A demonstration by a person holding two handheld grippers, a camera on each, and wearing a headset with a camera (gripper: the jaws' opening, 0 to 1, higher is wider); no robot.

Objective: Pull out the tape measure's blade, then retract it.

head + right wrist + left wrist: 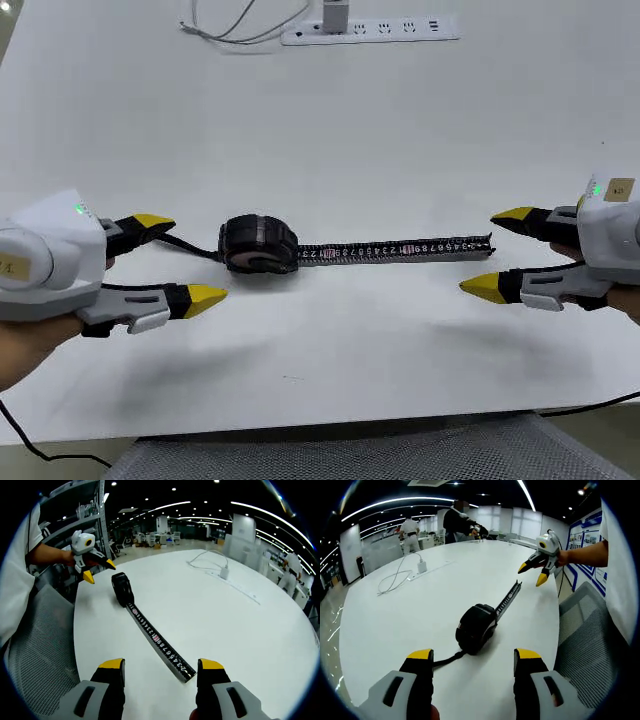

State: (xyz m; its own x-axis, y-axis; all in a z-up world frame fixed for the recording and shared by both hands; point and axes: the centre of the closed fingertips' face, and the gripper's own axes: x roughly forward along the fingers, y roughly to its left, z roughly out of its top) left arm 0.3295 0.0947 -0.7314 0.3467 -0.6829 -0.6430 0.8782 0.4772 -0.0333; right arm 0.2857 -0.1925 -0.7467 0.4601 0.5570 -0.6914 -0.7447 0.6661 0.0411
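- The tape measure's case [259, 244] lay on its side on the white workbench [350, 120], and everything else is placed from that case.
- The blade [400, 248] ran out of the case flat along the benchtop. Its printed numbers faced up, and its end hook [489, 243] was the point farthest from the case.
- Judging by that, the pull-out half of the task looked done. The retraction had not begun, since a long run of blade lay outside the case.
- The left gripper [198, 258] sat on the side of the case away from the blade. Its jaws were spread wide, clear of the case and holding nothing.
- A black wrist strap [190, 243] trailed from the case toward the left gripper's jaws. I cannot tell whether it touched them.
- The right gripper [477, 252] was at the far end of the blade from the case. Its jaws were parted either side of the end hook and gripped nothing.
- What remained, as I judged it, was to send the blade back into the case, probably by steadying the case and freeing its lock.
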